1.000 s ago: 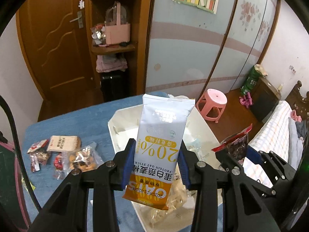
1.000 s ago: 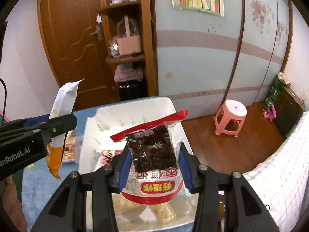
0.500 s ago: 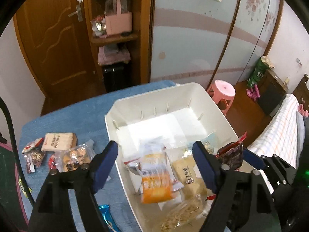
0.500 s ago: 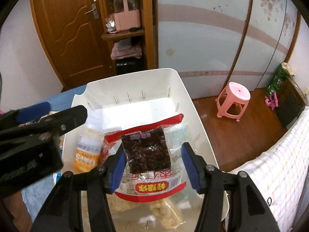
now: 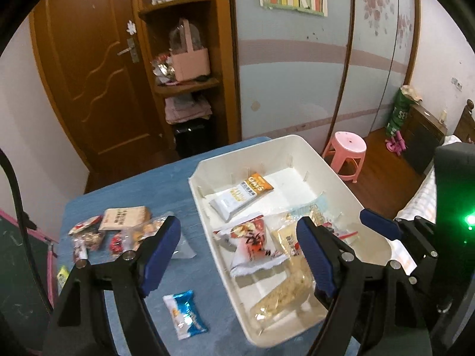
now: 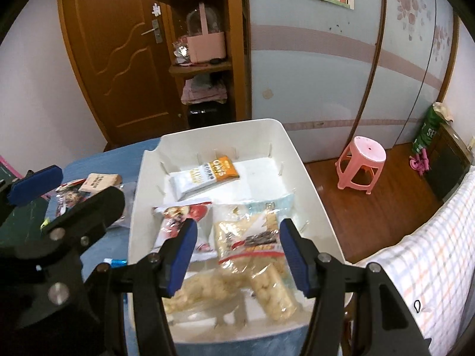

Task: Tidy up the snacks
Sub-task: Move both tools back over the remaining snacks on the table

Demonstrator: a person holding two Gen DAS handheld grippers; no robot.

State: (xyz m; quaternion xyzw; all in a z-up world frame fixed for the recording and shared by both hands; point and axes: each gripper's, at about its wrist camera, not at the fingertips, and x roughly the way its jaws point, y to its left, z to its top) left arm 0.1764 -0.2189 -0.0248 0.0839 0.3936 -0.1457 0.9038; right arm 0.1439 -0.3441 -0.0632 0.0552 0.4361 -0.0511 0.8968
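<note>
A white bin [image 5: 299, 145] [image 6: 297, 154] stands on the blue table and holds several snack packets. The white and orange oat bar [image 5: 240, 194] [image 6: 204, 175] lies at its far end. The red-topped packet of dark fruit [image 6: 255, 241] lies on other bags in the middle. My left gripper [image 5: 237, 249] is open and empty above the bin's left wall. My right gripper [image 6: 237, 255] is open and empty above the bin's near half. Loose snacks [image 5: 118, 228] and a blue packet [image 5: 184, 314] lie on the table to the left.
The blue table [image 5: 133, 192] ends just beyond the bin. A pink stool [image 6: 360, 163] stands on the wooden floor to the right. A bed with a checked cover [image 6: 430, 252] is at the right. A wooden door and shelf unit [image 5: 178, 59] stand behind.
Both grippers opened. The oat bar dropped from my left gripper into the bin's far end. The dark fruit packet dropped from my right gripper onto the bags in the bin.
</note>
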